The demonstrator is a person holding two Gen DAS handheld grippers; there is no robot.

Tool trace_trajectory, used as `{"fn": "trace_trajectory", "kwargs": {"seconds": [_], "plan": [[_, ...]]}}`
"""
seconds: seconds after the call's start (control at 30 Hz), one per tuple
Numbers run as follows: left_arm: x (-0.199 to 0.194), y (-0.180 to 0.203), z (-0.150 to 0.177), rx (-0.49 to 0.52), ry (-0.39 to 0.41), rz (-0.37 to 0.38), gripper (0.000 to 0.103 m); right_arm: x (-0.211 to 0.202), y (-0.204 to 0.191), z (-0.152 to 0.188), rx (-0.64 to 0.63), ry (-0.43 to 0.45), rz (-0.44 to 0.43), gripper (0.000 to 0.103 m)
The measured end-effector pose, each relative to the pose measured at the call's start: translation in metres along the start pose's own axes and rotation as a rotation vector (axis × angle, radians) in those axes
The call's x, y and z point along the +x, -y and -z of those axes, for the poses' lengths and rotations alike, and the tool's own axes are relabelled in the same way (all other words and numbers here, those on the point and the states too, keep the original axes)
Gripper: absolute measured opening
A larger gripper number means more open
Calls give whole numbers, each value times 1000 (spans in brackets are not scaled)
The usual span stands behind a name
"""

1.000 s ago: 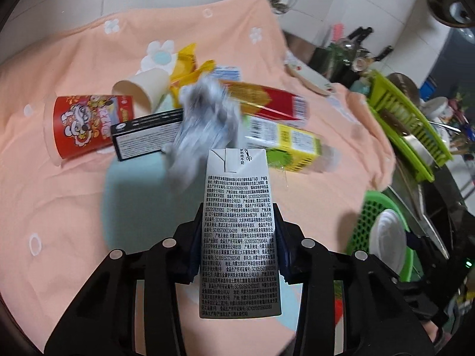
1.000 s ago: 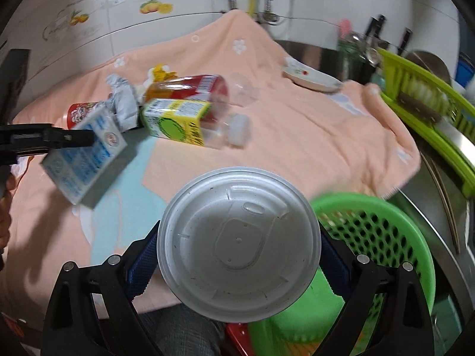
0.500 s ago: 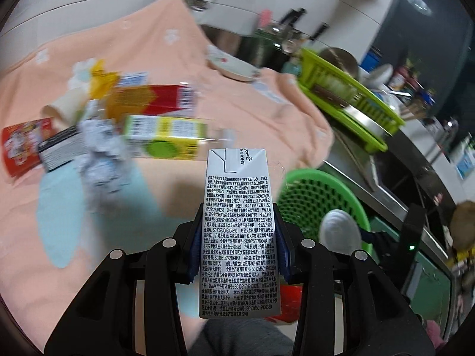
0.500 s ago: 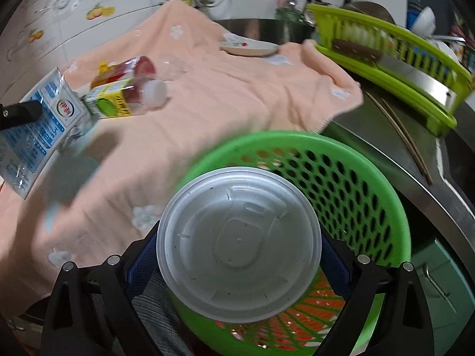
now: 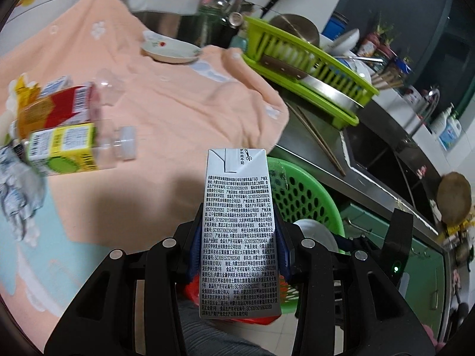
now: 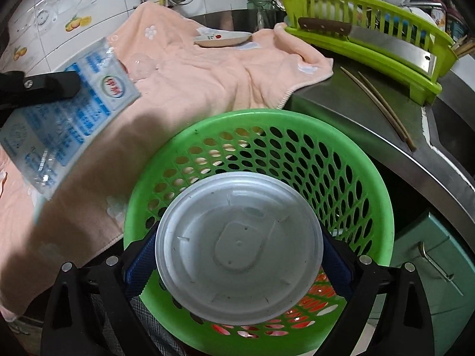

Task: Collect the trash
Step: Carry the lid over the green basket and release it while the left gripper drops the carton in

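Observation:
My left gripper (image 5: pixel 239 244) is shut on a white milk carton (image 5: pixel 240 231) covered in small print, held upright near the rim of the green perforated basket (image 5: pixel 308 195). From the right wrist view the same carton (image 6: pixel 68 124) shows its blue-and-white face at the left, clamped by the left gripper's black finger (image 6: pixel 44 87). My right gripper (image 6: pixel 239 262) is shut on a round white plastic lid (image 6: pixel 239 247), held over the mouth of the basket (image 6: pixel 335 160). More trash lies on the peach cloth (image 5: pixel 178 103): a yellow-green labelled bottle (image 5: pixel 68 148), a red labelled bottle (image 5: pixel 56 109) and crumpled grey paper (image 5: pixel 17 201).
A small plate (image 5: pixel 170 50) rests at the cloth's far edge. A lime dish rack (image 6: pixel 371 35) holding a cleaver stands on the steel counter, with chopsticks (image 6: pixel 383 109) beside it. A sink (image 5: pixel 380 154) lies to the right, and green cabinet doors (image 6: pixel 436 267) sit below the counter.
Both grippers have swung right from the trash pile toward the green basket. The lid now sits over the basket's opening, and the carton has come up to its rim.

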State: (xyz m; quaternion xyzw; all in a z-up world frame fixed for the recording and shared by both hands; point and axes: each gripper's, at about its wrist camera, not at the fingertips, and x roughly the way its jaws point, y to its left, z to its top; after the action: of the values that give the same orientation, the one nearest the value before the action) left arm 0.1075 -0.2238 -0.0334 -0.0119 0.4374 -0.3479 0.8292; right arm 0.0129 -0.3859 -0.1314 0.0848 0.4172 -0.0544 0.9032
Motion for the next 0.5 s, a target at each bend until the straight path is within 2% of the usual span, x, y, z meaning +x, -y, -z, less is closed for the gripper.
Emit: {"fn": "trace_trajectory", "kwargs": {"seconds": [0.5], "plan": [[45, 27, -5, 41, -67, 13, 40, -23, 17, 7, 11, 38, 44, 94]]}}
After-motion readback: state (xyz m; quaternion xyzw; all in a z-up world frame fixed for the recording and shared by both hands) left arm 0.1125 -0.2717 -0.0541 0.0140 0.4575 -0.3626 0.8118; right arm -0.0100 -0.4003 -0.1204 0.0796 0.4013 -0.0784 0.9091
